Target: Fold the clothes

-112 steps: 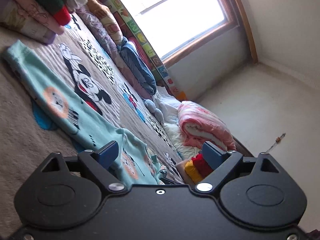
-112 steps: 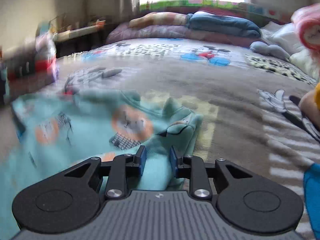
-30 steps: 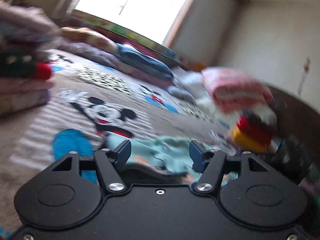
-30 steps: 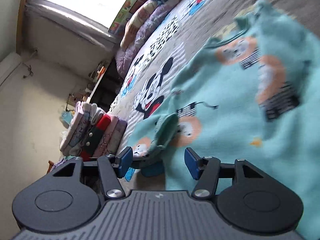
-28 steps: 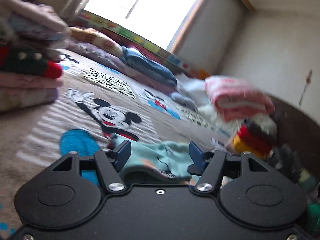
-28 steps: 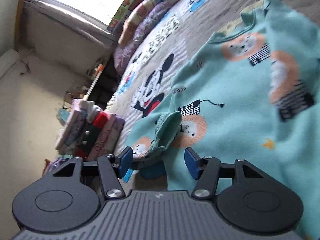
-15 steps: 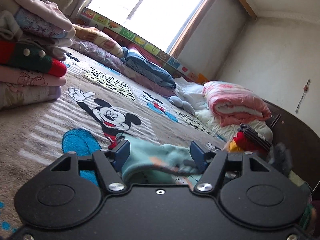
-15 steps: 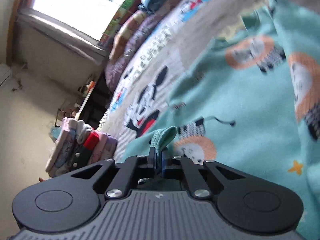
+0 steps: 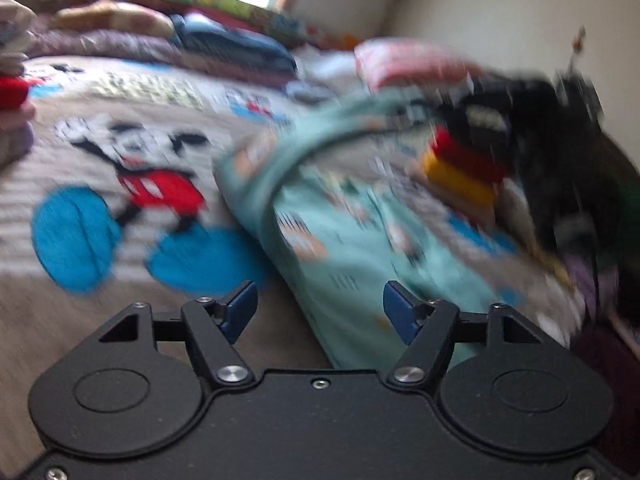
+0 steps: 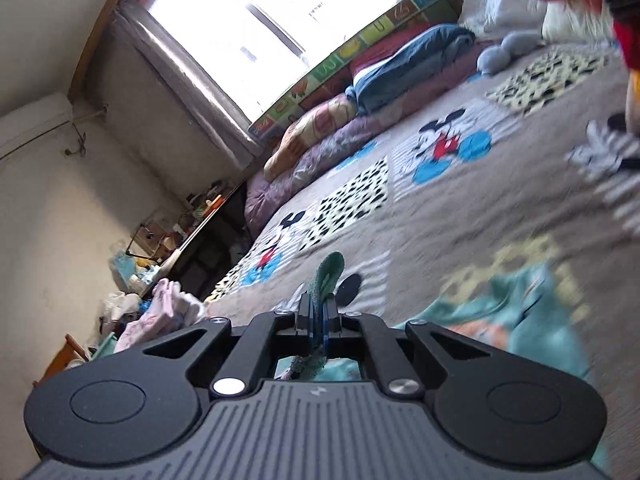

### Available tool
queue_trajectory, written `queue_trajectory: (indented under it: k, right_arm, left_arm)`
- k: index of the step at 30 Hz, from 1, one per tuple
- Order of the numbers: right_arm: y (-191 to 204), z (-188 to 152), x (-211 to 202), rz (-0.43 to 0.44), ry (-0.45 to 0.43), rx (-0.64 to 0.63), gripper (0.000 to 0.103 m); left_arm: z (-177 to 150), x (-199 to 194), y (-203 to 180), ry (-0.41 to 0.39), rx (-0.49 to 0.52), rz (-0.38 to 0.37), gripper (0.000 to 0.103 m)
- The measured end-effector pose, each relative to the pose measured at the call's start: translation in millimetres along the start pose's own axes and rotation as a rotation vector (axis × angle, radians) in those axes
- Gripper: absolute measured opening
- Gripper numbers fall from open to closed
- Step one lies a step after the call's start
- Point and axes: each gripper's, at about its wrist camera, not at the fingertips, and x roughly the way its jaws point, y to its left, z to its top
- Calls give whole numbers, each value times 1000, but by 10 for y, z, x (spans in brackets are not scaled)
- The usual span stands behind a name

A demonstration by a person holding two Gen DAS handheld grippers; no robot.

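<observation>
A teal children's top with orange lion prints (image 9: 352,236) lies on the Mickey Mouse blanket (image 9: 120,148), blurred by motion. One sleeve (image 9: 312,136) is lifted and stretched up to the right toward the other gripper. My left gripper (image 9: 319,309) is open and empty, just above the near edge of the top. My right gripper (image 10: 318,316) is shut on the ribbed sleeve cuff (image 10: 329,270), which sticks up between the pads. The rest of the top (image 10: 508,312) hangs below to the right.
Folded clothes are stacked at the left (image 9: 12,92) and also show in the right wrist view (image 10: 160,312). Pillows and quilts (image 10: 400,68) line the window side. A red and yellow garment (image 9: 460,172) and a pink rolled quilt (image 9: 412,64) sit at the right.
My right gripper has lifted the sleeve cuff off the bed and swung it up and across. My left gripper has pulled back and risen, staying open.
</observation>
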Motion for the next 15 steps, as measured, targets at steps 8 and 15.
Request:
queue_trajectory:
  k: [8, 15]
  right_arm:
    - [-169, 328, -93, -31, 26, -70, 6]
    - [-197, 564, -131, -20, 34, -128, 6]
  left_arm:
    - [-553, -121, -680, 145, -30, 121, 65]
    - [-706, -232, -1117, 38, -18, 318, 8]
